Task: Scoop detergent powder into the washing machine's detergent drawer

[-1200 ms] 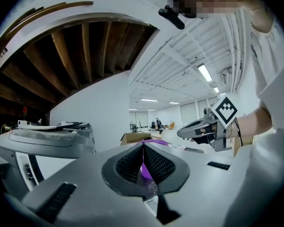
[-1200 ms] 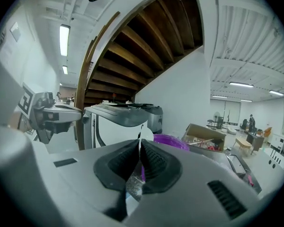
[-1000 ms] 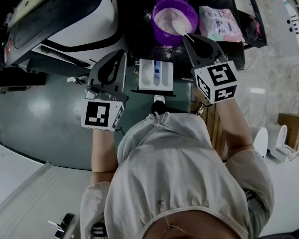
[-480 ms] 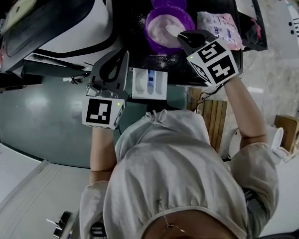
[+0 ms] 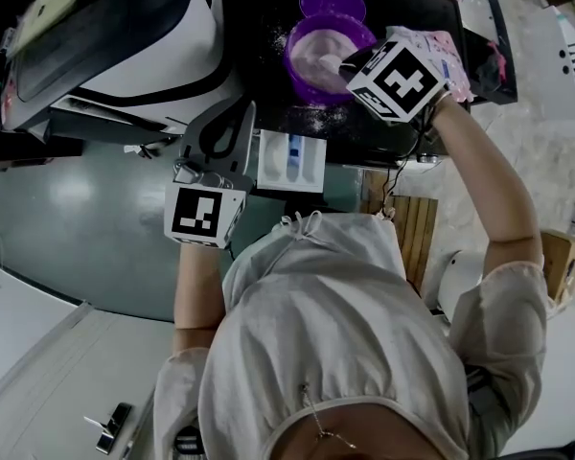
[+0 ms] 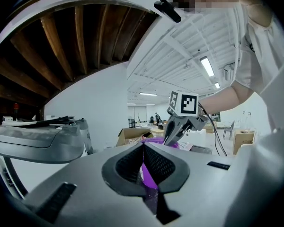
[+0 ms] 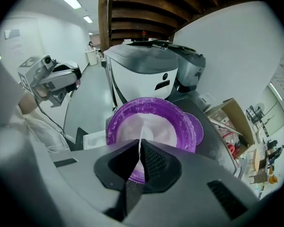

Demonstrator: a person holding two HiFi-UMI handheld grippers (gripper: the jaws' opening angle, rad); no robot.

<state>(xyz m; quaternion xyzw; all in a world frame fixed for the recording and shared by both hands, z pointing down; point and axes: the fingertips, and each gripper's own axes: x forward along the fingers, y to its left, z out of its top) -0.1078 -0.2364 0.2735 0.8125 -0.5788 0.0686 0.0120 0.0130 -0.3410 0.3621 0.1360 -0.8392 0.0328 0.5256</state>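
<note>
Pinching the thin white plastic spoon (image 7: 140,131) by its handle, the right gripper (image 7: 141,145) hangs over the purple plastic bowl (image 7: 112,126) of white detergent powder (image 7: 156,126) at top centre of the head view. Spoon's long axis runs straight fwd from the jaw tips, far end pointing into the powder, white on white so its tip can't be made out. Left gripper (image 6: 143,146), jaws pressed together w/ nothing btwn, sits just left of the white rectangular detergent drawer (image 5: 292,159), mid-frame below the bowl.
</note>
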